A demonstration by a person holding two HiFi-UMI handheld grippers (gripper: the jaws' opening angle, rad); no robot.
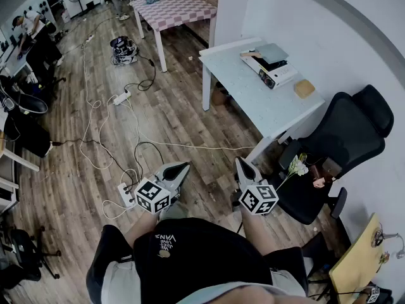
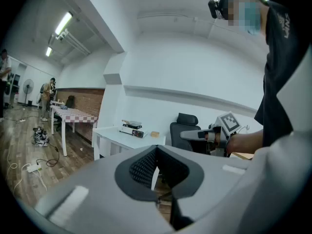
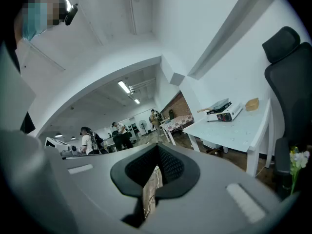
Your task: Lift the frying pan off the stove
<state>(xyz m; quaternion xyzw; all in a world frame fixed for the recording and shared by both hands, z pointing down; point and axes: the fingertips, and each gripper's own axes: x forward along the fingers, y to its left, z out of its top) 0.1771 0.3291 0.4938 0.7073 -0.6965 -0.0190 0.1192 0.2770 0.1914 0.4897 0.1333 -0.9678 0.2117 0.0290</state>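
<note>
The frying pan [image 1: 271, 52], grey with a wooden handle, sits on a small white stove [image 1: 280, 75] on the white table [image 1: 253, 97] at the upper right of the head view. It also shows far off in both gripper views: pan [image 2: 130, 124] on stove [image 2: 131, 129], and pan [image 3: 219, 105] on stove [image 3: 225, 113]. My left gripper [image 1: 181, 167] and right gripper [image 1: 240, 163] hang close to my body above the floor, well short of the table. Both are shut with nothing between the jaws, as the left gripper [image 2: 156, 149] and right gripper [image 3: 157, 151] show in their own views.
A black office chair [image 1: 345, 141] stands right of me beside the table, with white flowers [image 1: 296, 165] near its seat. A tan block [image 1: 304, 88] lies on the table. Cables and a power strip [image 1: 120, 97] trail over the wooden floor. A checkered table [image 1: 174, 8] stands farther back.
</note>
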